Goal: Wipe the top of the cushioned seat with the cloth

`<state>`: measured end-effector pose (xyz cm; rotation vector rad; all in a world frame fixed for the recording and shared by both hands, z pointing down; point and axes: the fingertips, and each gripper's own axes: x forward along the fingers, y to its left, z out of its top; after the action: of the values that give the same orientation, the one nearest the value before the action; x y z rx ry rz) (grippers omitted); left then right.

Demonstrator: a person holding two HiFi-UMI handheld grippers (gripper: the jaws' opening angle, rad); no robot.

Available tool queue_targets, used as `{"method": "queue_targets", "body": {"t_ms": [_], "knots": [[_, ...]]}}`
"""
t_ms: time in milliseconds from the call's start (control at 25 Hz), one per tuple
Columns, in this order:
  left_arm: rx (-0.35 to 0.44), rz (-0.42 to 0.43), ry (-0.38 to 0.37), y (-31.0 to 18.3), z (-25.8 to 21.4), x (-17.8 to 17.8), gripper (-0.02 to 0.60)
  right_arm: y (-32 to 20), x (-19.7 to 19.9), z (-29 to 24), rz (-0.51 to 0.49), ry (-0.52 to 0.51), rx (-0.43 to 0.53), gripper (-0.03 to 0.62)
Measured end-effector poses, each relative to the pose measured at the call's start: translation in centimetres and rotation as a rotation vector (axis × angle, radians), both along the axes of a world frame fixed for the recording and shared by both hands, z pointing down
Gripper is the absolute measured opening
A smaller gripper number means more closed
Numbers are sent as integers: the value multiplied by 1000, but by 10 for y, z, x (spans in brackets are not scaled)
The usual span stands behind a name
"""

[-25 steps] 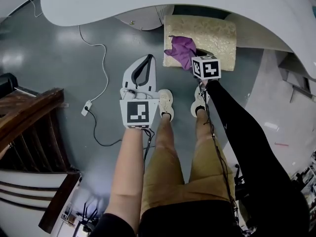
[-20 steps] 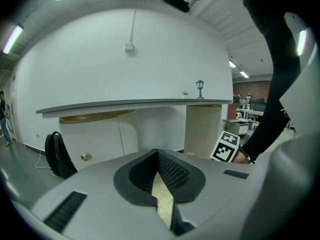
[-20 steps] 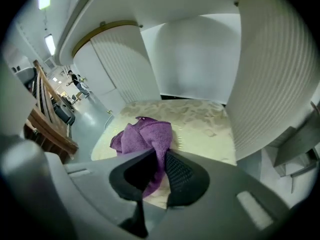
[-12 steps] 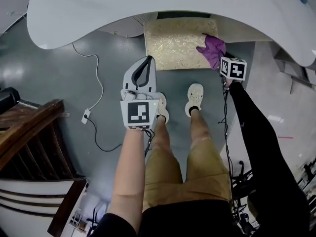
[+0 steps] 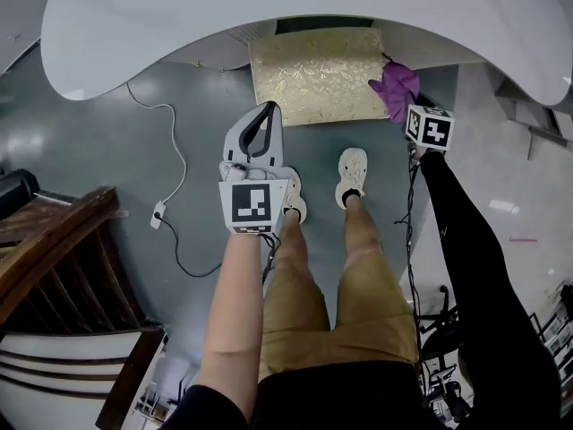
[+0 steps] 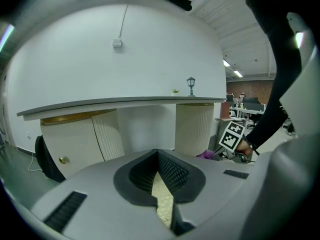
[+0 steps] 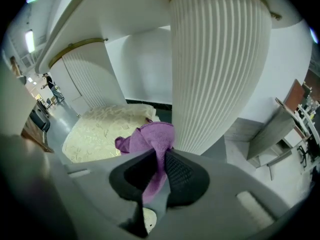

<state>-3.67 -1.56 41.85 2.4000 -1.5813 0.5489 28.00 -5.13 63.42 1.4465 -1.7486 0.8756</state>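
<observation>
Spanning the top, one curved white counter [image 5: 269,16] overhangs one gold-patterned cushioned seat [image 5: 313,83]. Of two grippers, the left gripper [image 5: 266,113] hangs above the grey floor [image 5: 107,150], jaws together and empty; the right gripper [image 7: 152,184] pinches one purple cloth [image 5: 398,92] at the seat's right edge

Office: curved white counter [image 5: 269,7], desks [image 6: 242,111] beyond, ceiling strip lights [image 6: 233,69].

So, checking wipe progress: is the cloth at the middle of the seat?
No, the cloth sits at the seat's right edge, clamped in the right gripper.
</observation>
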Motion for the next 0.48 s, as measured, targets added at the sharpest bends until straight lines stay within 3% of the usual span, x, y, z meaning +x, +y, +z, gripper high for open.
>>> {"method": "queue_targets", "body": {"t_ms": [200,480], "knots": [[1,-1,6,5,-1,-16,5,-2,-51,-42,-84,-88,114,52],[9,-30,9,13,-6,-56,5,24,-193,-72,-287,-273,155,52]]}}
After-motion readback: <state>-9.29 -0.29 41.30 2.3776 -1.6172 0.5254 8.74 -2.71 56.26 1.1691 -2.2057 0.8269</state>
